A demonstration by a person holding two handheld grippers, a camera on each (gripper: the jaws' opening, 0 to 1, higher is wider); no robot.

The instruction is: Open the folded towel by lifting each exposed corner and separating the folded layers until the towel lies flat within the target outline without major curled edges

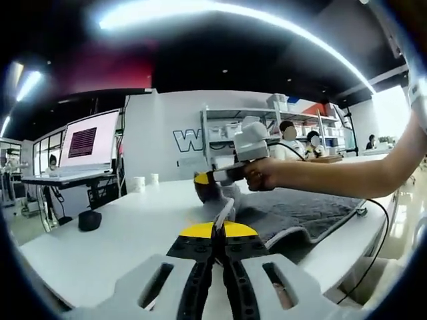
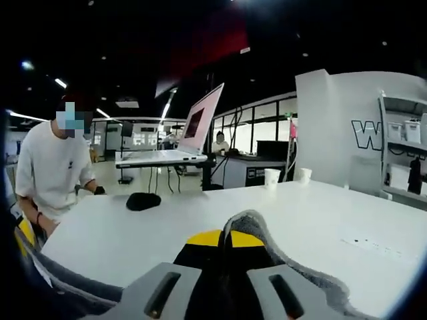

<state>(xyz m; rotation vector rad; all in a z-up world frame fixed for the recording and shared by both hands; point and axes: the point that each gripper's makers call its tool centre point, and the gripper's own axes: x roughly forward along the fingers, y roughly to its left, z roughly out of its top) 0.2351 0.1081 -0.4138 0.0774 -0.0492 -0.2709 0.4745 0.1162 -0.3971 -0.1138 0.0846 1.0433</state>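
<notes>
A: Left gripper view: how far is the towel (image 1: 303, 213)?

B: Partly open, ahead of both grippers. Left gripper (image 1: 218, 230) and right gripper (image 2: 230, 243) each clamp an edge; flattening remains.

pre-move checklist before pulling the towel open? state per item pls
1. Left claw shut on towel edge: ok.
2. Right claw shut on towel fold: ok.
3. Towel flat: not ok, part lifted off table.
4. Target outline visible: cannot tell.
5. Cable off the towel: ok, hangs past the table edge.
6. Cups and black object clear of towel: ok.
</notes>
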